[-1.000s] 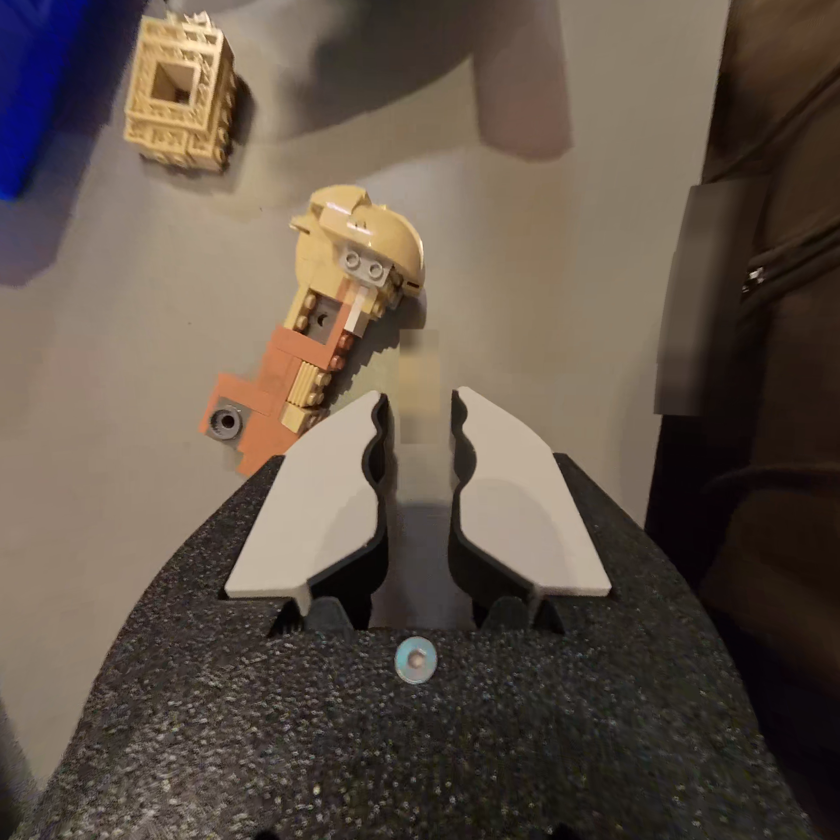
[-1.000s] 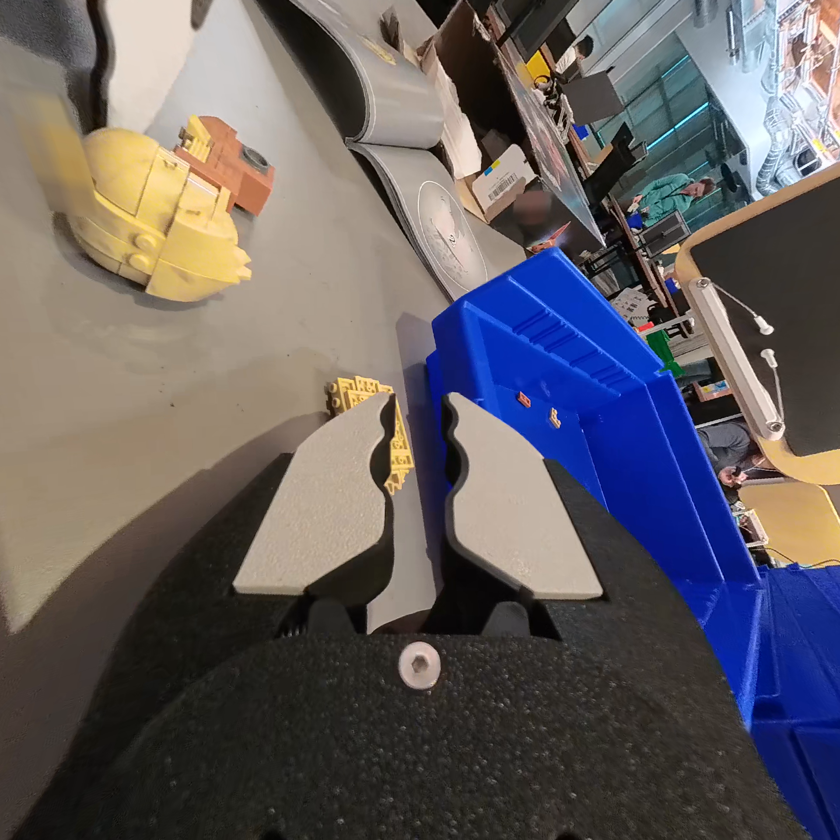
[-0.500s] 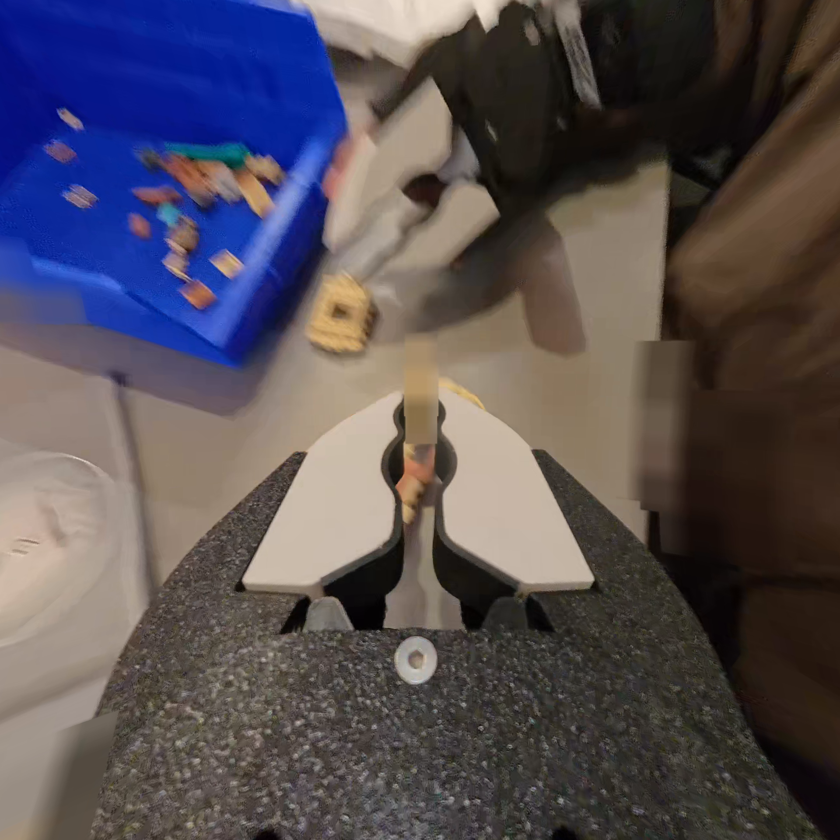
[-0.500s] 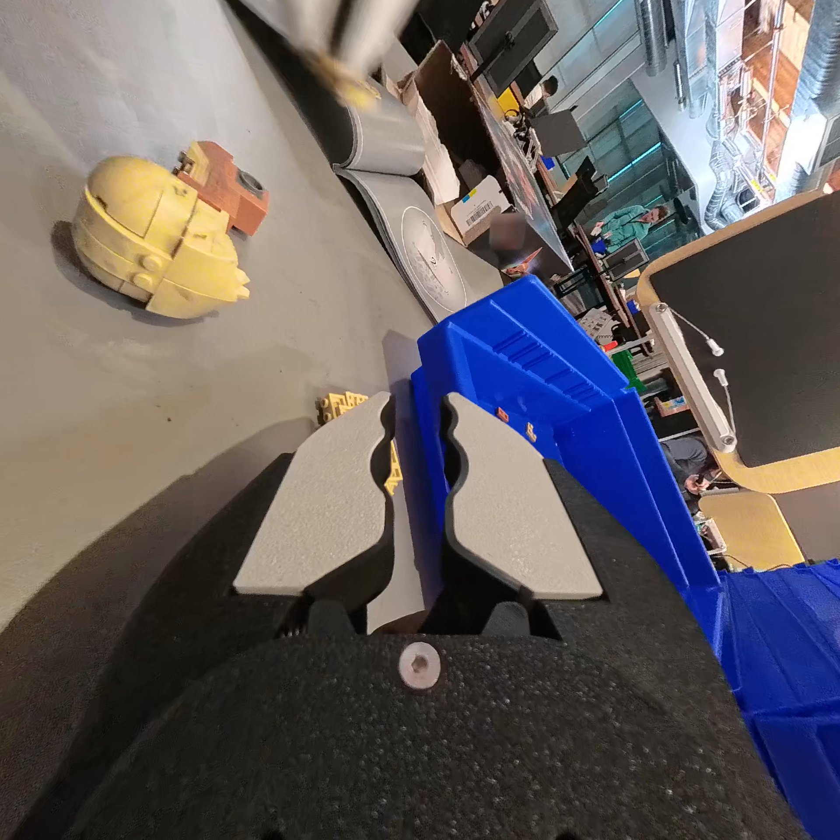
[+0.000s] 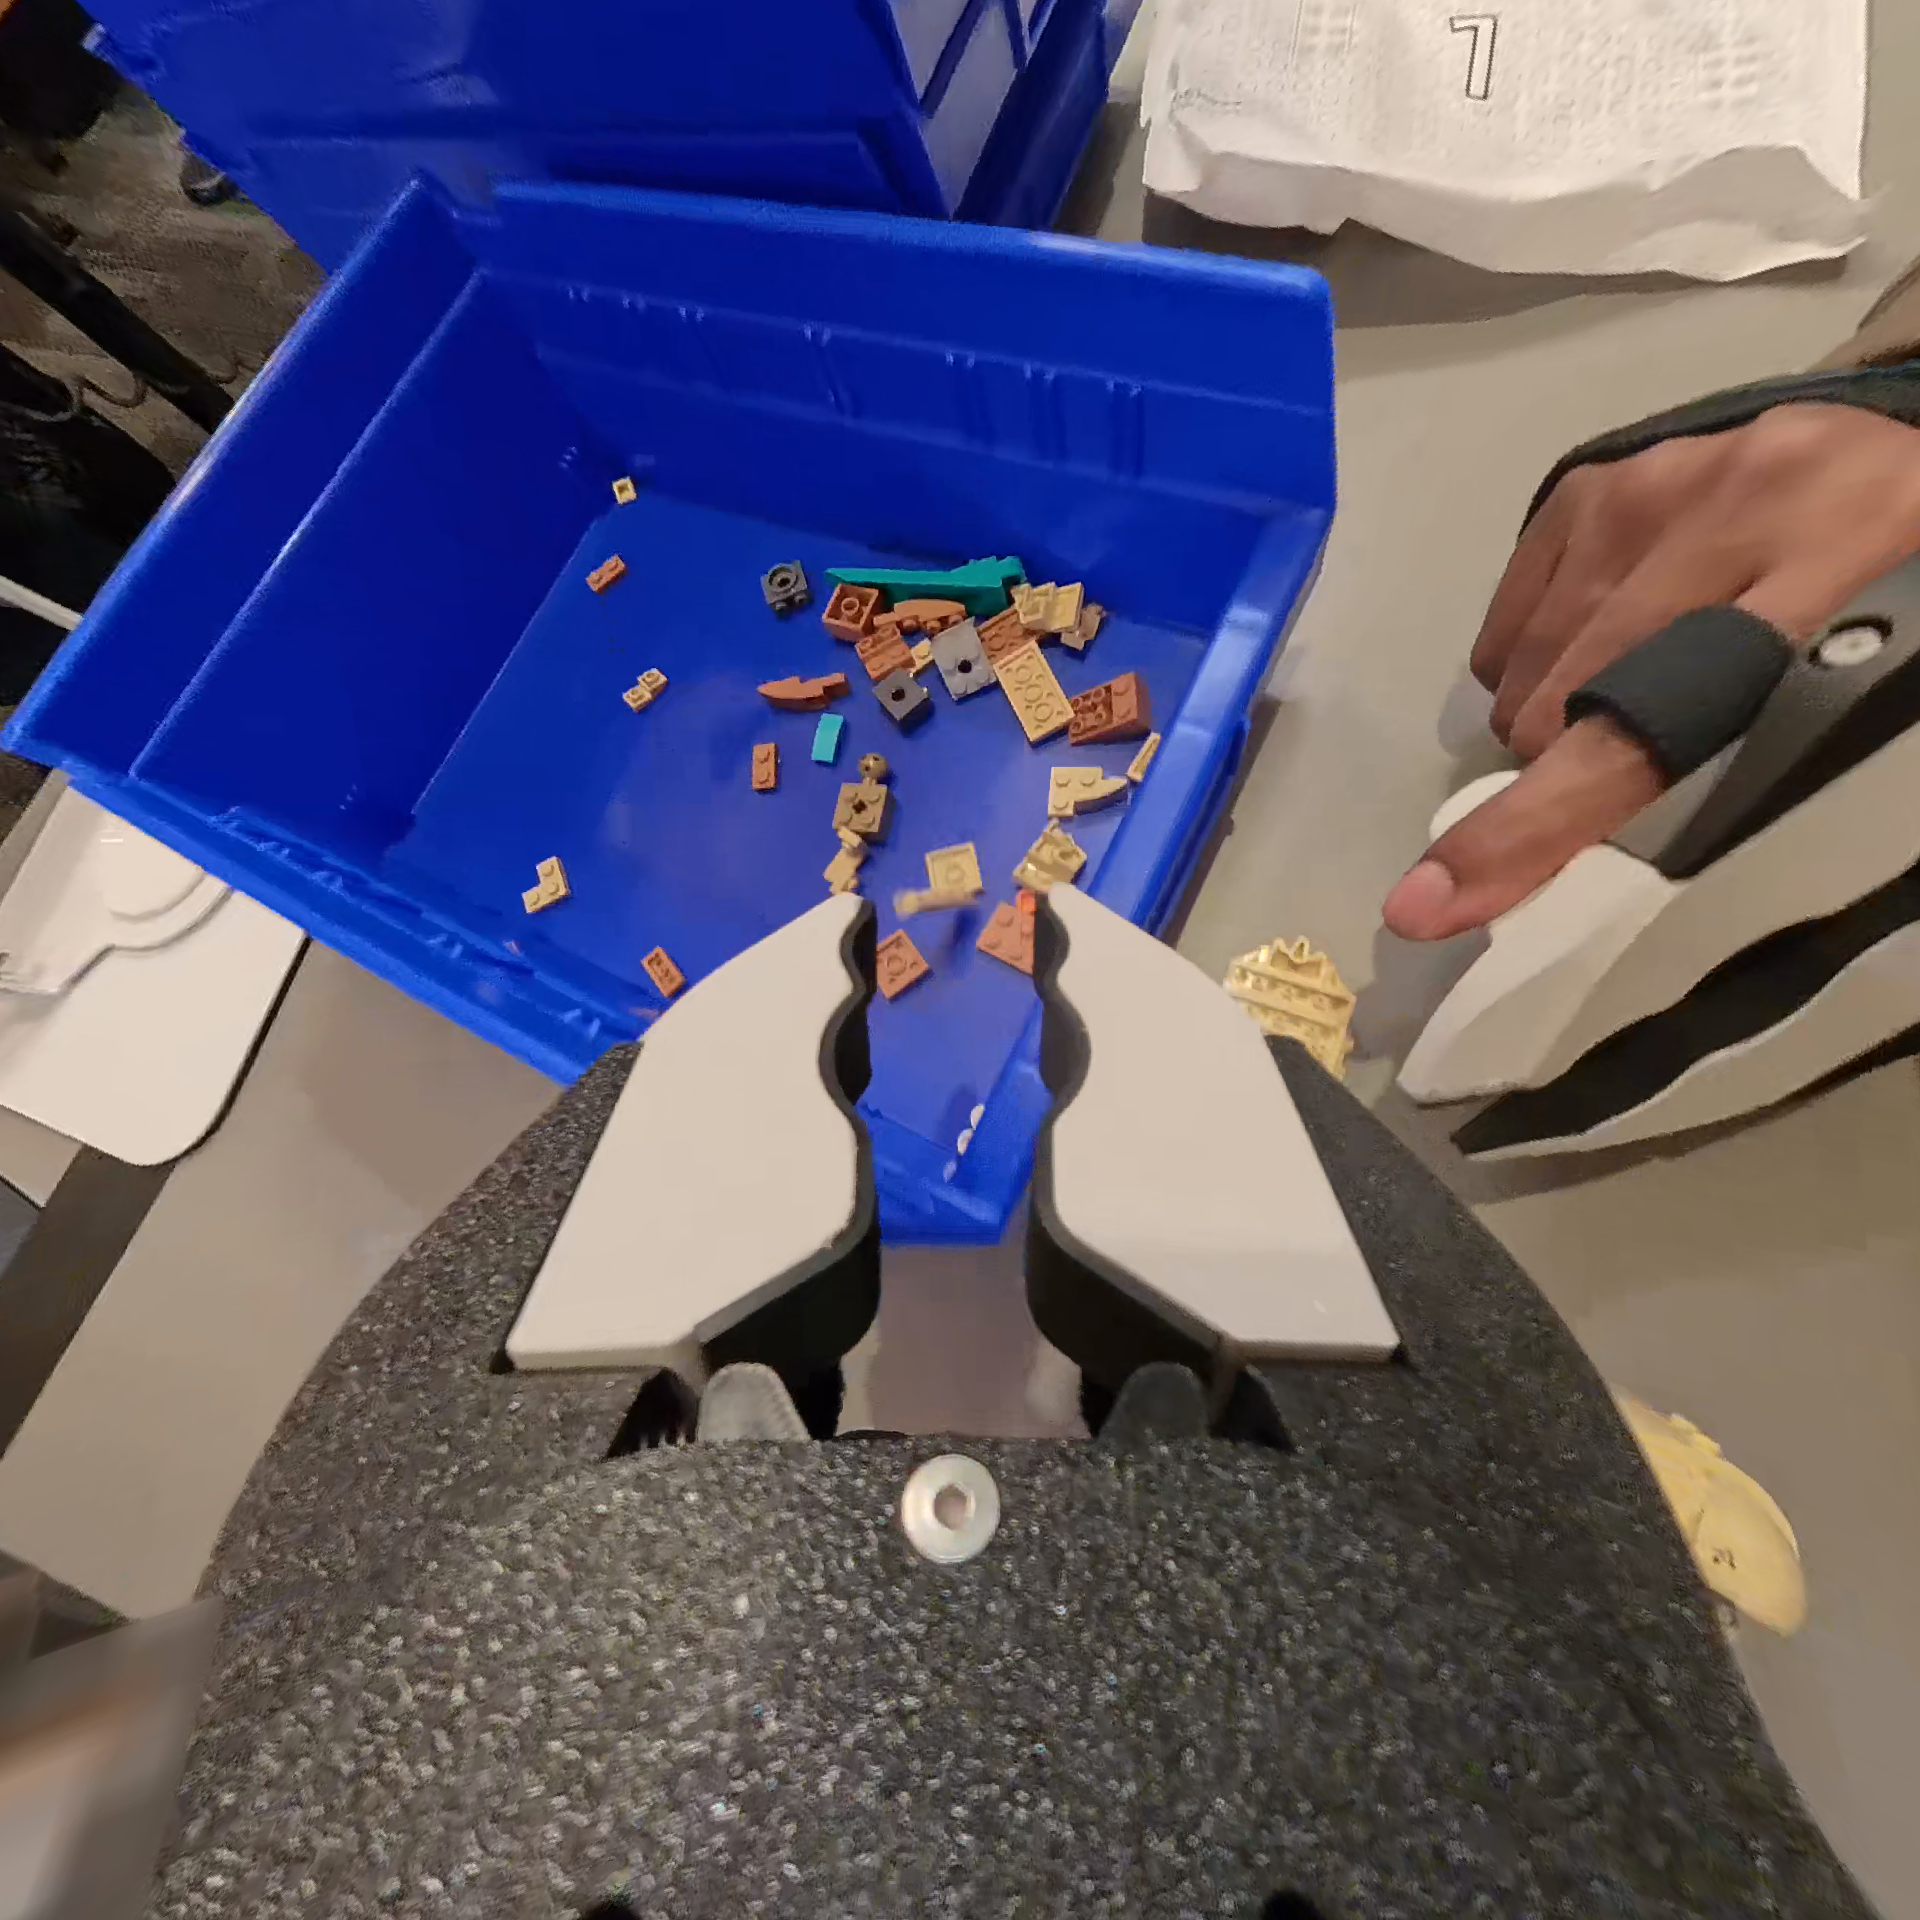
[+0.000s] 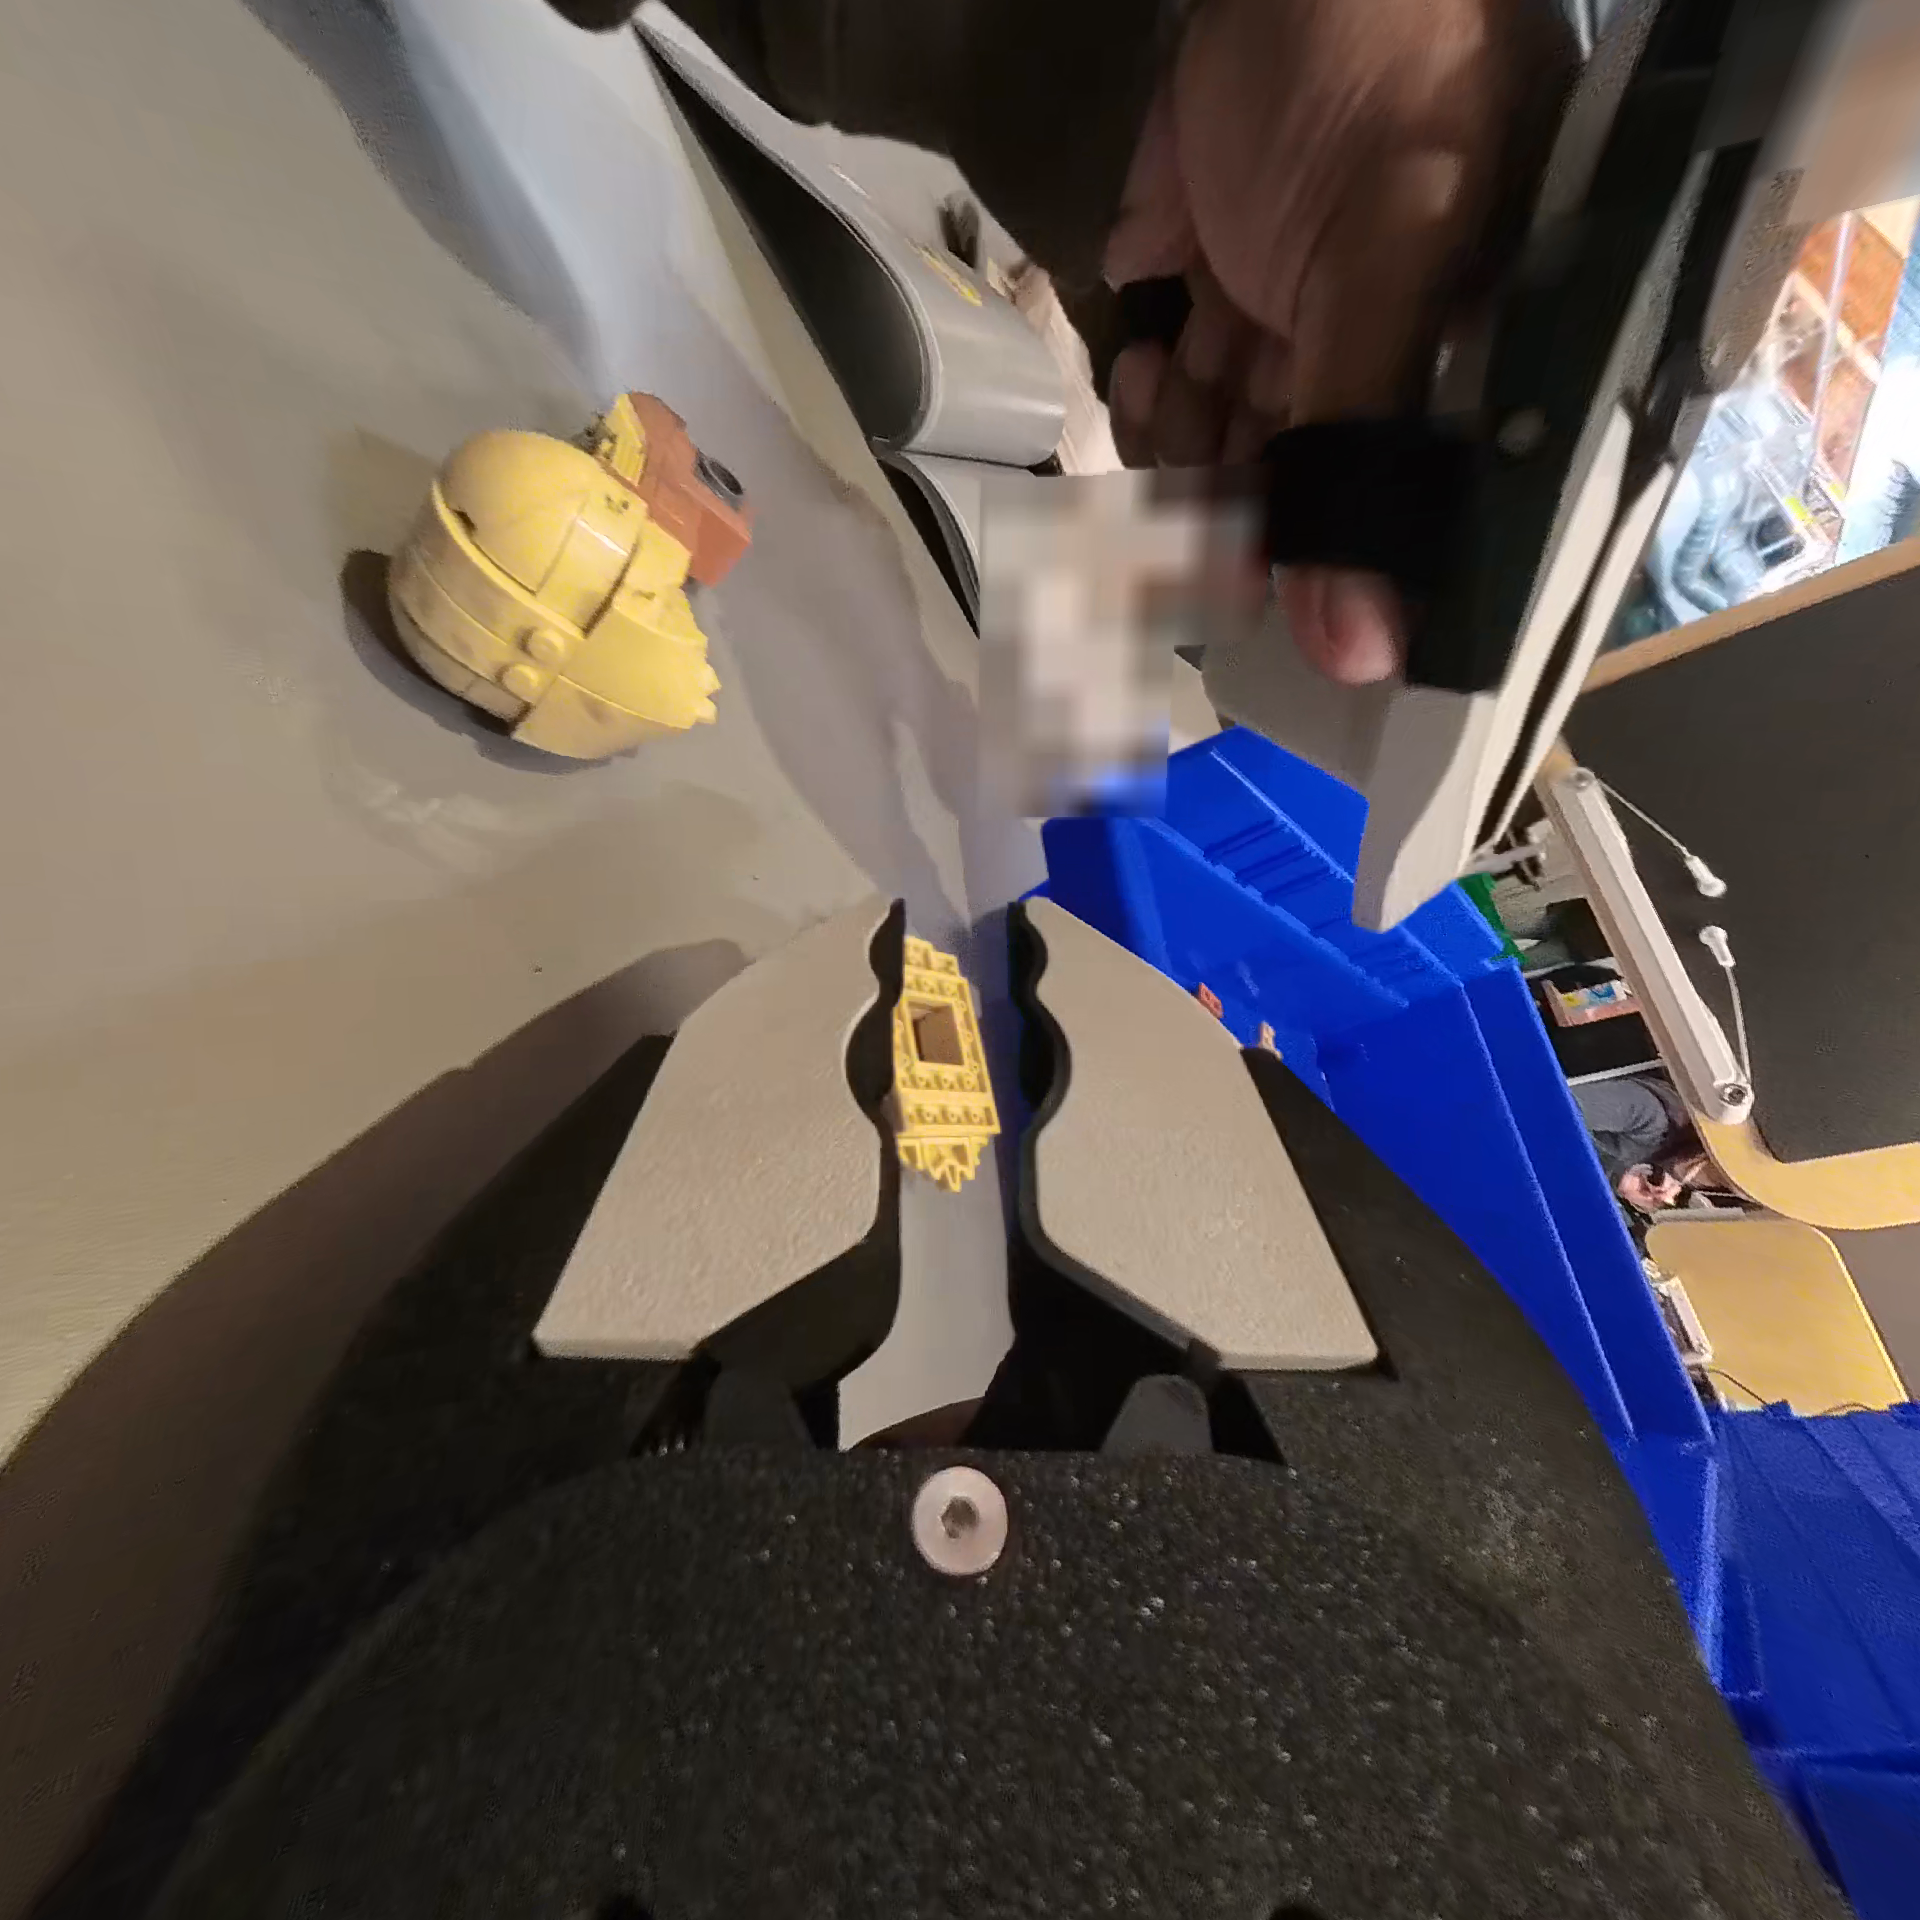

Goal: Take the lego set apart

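Observation:
My left gripper (image 5: 951, 925) is open above the near edge of a blue bin (image 5: 914, 249). A small tan piece (image 5: 935, 900) shows blurred just beyond its fingertips, loose over the bin floor. Several brown, tan, grey and teal bricks (image 5: 966, 665) lie in the bin. My right gripper (image 6: 956, 925) is open low over the grey table. A tan square frame piece (image 6: 940, 1049) lies on the table between its fingers, with a gap on the right side. The same piece (image 5: 1291, 997) sits beside the bin. A tan and brown brick model (image 6: 551, 582) lies farther left.
A second blue bin (image 5: 623, 94) stands behind the first. A white paper towel (image 5: 1507, 125) lies at the back right and a white sheet (image 5: 125, 997) at the left. A grey open booklet (image 6: 935, 343) lies behind the model. A hand (image 5: 1662, 623) holds the right gripper.
My left gripper shut on a small tan piece by the model, swung over to the blue bin and has opened; the piece has left the grasp. My right gripper shifted over the frame piece.

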The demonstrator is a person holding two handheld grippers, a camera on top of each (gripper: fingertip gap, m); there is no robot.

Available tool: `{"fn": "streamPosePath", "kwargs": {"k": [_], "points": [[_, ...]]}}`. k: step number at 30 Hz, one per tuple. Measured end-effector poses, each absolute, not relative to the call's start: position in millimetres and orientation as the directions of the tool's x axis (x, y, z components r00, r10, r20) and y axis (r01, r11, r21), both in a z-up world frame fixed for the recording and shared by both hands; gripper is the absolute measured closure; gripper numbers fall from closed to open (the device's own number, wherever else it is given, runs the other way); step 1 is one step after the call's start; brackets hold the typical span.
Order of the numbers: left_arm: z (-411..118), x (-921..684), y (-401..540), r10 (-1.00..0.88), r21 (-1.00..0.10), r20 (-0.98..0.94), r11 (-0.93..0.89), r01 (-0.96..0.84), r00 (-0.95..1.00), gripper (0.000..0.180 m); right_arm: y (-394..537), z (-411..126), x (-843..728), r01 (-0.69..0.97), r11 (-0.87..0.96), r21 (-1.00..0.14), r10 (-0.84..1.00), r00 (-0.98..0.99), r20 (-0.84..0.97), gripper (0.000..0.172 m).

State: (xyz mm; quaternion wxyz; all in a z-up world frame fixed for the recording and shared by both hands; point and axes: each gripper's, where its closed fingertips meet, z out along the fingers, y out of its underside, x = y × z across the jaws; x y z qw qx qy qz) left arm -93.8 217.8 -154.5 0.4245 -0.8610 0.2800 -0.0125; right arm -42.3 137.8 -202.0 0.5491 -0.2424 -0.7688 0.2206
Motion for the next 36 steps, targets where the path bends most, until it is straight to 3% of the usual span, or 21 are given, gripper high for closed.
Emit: {"fn": "streamPosePath", "kwargs": {"k": [1, 5, 10, 14, 17, 19, 20, 24, 29, 36], "points": [[-154, -95, 210, -0.500, -0.745, -0.222, -0.466, -0.476, 0.837, 0.148, 135, -203, -41, 0.126, 0.785, -0.607, 0.614, -0.289, 0.735, 0.153], [-153, -84, 155, -0.638, -0.755, -0.245, -0.347, -0.557, 0.730, 0.142, 122, -205, -37, 0.109, 0.776, -0.621, 0.617, -0.333, 0.713, 0.153], [-202, -81, 75, -0.841, -0.617, -0.219, -0.272, -0.738, 0.494, 0.123, 112, -206, -36, 0.099, 0.752, -0.651, 0.637, -0.364, 0.680, 0.153], [-232, -81, 53, -0.873, -0.554, -0.143, -0.319, -0.769, 0.466, 0.121, 113, -207, -38, 0.109, 0.735, -0.670, 0.656, -0.364, 0.661, 0.153], [-249, -79, 51, -0.890, -0.477, -0.156, -0.311, -0.822, 0.428, 0.126, 113, -207, -39, 0.110, 0.728, -0.676, 0.663, -0.362, 0.655, 0.153], [-253, -74, 53, -0.894, -0.474, -0.147, -0.312, -0.824, 0.423, 0.152, 114, -205, -39, 0.105, 0.733, -0.672, 0.659, -0.354, 0.663, 0.153], [-253, -71, 55, -0.892, -0.484, -0.125, -0.328, -0.811, 0.435, 0.153, 115, -203, -39, 0.100, 0.734, -0.671, 0.658, -0.348, 0.668, 0.153], [-240, -62, 73, -0.832, -0.622, 0.002, -0.435, -0.651, 0.555, 0.153, 126, -185, -38, 0.069, 0.730, -0.680, 0.669, -0.280, 0.689, 0.152], [-179, -57, 124, -0.660, -0.851, 0.294, -0.510, -0.124, 0.691, 0.153, 164, -133, -31, -0.013, 0.561, -0.828, 0.825, -0.077, 0.560, 0.153], [-136, -44, 159, -0.624, -0.888, 0.457, -0.363, 0.283, 0.634, 0.153, 179, -129, -34, -0.001, 0.327, -0.945, 0.944, -0.050, 0.327, 0.154]]}}
